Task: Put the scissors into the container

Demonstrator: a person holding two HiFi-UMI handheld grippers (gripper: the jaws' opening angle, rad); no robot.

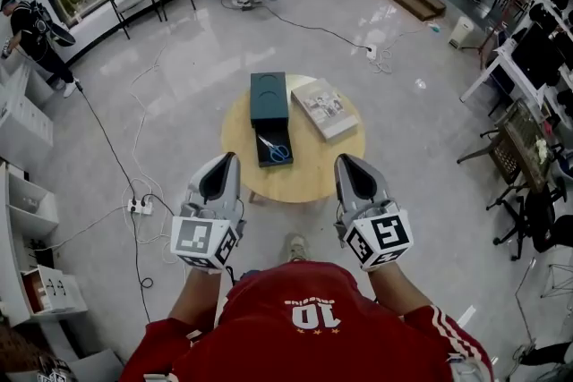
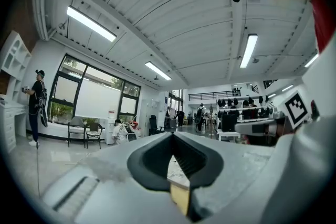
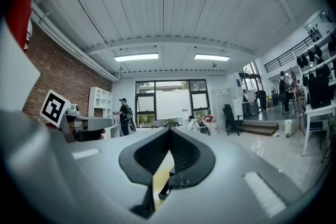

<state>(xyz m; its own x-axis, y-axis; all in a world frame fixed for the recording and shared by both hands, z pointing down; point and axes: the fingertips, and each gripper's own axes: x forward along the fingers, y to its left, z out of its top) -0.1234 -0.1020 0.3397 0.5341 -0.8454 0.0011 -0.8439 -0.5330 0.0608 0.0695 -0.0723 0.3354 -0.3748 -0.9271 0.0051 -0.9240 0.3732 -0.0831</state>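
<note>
Scissors inside container; book just beside, on round table.

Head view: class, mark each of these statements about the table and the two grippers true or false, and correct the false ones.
1. The scissors lie inside the open container. True.
2. The left gripper holds the scissors. False: its jaws are together with nothing between them.
3. A book lies on the table beside the container, on the right gripper's side. True.
4. The table is square. False: it is round and wooden.
5. The right gripper has its jaws wide apart. False: its jaws are together and hold nothing.
</note>
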